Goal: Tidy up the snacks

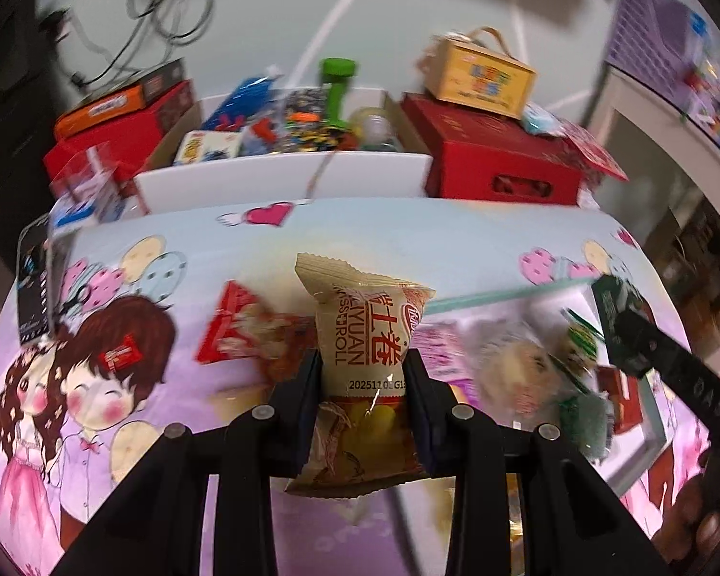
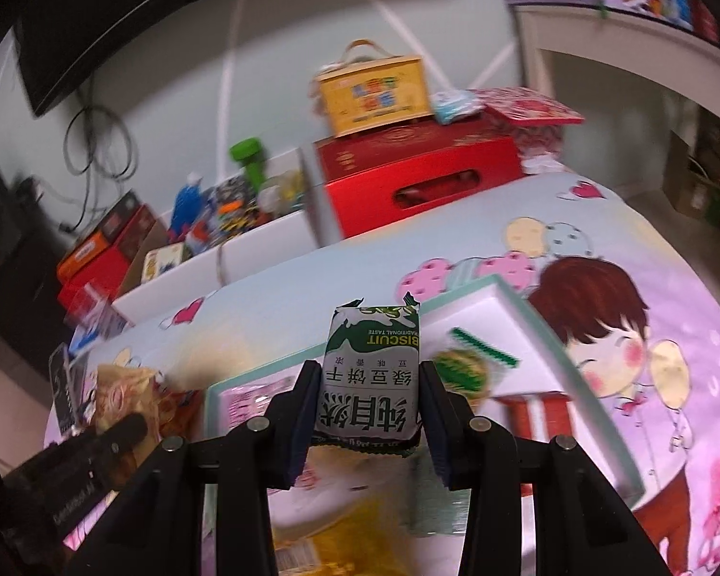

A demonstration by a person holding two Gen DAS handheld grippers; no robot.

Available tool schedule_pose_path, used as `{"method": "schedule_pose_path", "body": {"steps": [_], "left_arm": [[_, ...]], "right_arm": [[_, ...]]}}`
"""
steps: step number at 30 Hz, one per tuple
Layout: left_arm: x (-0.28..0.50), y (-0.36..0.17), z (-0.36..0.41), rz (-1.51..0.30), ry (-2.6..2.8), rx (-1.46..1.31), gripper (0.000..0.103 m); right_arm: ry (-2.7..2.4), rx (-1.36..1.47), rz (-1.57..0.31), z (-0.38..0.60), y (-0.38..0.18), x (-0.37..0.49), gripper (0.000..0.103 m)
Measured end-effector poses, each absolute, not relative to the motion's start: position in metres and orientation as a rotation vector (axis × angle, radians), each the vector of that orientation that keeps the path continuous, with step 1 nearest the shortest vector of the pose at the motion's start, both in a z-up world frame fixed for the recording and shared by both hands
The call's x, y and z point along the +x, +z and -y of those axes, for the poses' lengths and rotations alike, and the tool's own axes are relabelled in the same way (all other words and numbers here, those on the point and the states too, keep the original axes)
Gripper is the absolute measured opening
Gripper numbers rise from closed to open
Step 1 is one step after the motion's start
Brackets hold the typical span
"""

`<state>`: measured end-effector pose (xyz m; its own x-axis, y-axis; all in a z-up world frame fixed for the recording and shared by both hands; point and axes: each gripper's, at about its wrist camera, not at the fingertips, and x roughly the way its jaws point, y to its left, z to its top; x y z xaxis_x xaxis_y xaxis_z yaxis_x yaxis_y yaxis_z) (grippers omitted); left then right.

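Above tablecloth (image 1: 408,230) | left jaws clamp egg-roll packet (image 1: 365,336) | right jaws clamp biscuit packet (image 2: 372,374)

Two grippers are seen, each clamped on one packet: one beige egg roll packet (image 1: 367,336) and one green biscuit packet (image 2: 370,374). One white tray (image 2: 542,331) is counted.

Cartoon-print tablecloth (image 1: 177,518), red gift box (image 2: 422,177) — yellow handled box (image 2: 374,93) atop, green bottle (image 1: 337,91), cables (image 1: 168,5)

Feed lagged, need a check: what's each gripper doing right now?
Left gripper: closed on a beige snack packet.
Right gripper: closed on a green biscuit packet.
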<state>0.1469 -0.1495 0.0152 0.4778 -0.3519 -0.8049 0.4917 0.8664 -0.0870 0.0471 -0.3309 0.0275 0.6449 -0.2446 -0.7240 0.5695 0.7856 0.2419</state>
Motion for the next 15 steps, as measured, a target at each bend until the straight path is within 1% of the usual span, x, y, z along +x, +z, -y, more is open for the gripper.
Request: {"method": "schedule_pose_path", "body": {"steps": [9, 15], "left_arm": [[0.113, 0.012, 0.201, -0.919, -0.617, 0.278, 0.035], [0.105, 0.006, 0.215, -0.922, -0.63, 0.31, 0.035]], "right_arm": [[-0.54, 0.53, -0.708, 0.361, 0.03, 0.025, 0.043], [-0.535, 0.546, -0.726, 0.367, 0.023, 0.024, 0.043]]}}
